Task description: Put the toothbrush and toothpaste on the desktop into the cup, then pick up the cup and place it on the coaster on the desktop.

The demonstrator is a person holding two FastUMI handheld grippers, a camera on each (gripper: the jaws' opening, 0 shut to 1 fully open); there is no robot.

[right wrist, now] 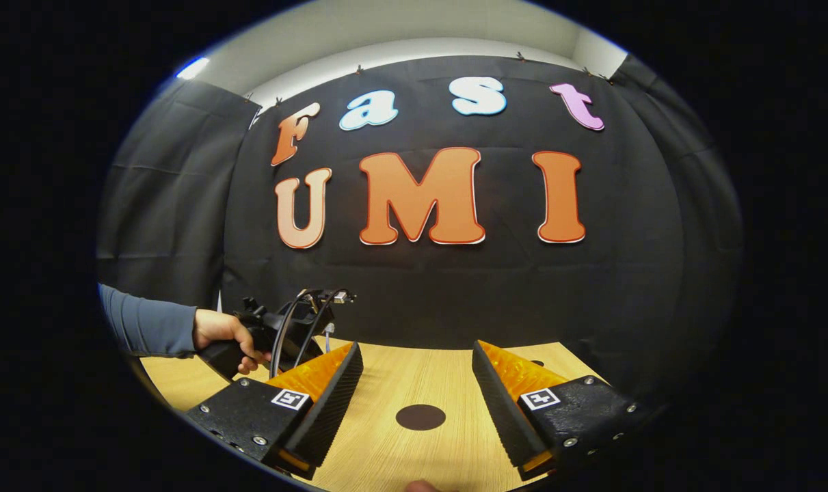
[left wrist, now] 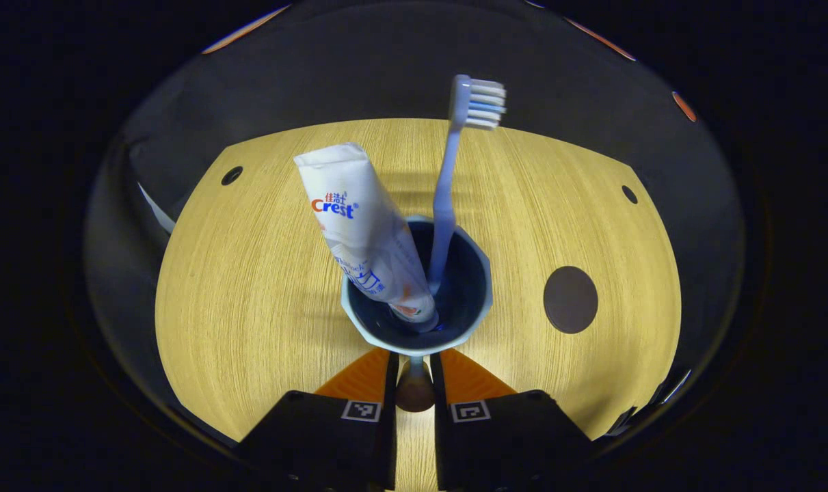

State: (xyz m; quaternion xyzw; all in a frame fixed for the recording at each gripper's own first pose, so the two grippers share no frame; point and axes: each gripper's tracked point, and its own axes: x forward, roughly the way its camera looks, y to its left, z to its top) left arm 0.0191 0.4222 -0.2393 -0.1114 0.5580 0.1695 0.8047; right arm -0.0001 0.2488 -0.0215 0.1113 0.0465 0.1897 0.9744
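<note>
Wood-grain desktop (left wrist: 249, 294), pale yellow, with black cloth wall behind it. Cup (left wrist: 478, 301), pale blue rim and dark inside, sits mid-desktop in left gripper view, seen from above. Toothpaste (left wrist: 362, 225), white tube, stands in the cup, cap end down at the bottom, flat crimped end up and leaning left. Toothbrush (left wrist: 448, 198), light blue handle, also stands in the cup, just right of the tube, bristle head at top pointing right. Coaster (left wrist: 570, 299), dark round disc, lies flat on the desktop right of the cup, near but apart from it. Two small dark holes in the desktop, one far left, one far right.

Left gripper (left wrist: 414, 361): fingers nearly closed, only a narrow gap, tips at the cup's near rim. A thin part of the cup, likely its near wall or a handle, runs down into that gap; cannot tell if both fingers actually press on it. Cup bottom hidden, so cannot tell if it is lifted or resting.

Right gripper (right wrist: 419, 379) in right gripper view: fingers spread wide, nothing between them, held above the desktop. Coaster (right wrist: 420, 417) shows on the desktop in the gap between its fingers, farther off. At left of that view, a hand (right wrist: 222, 335) in a blue-grey sleeve (right wrist: 147, 328) grips the other gripper's dark handle, cables looping off it.
</note>
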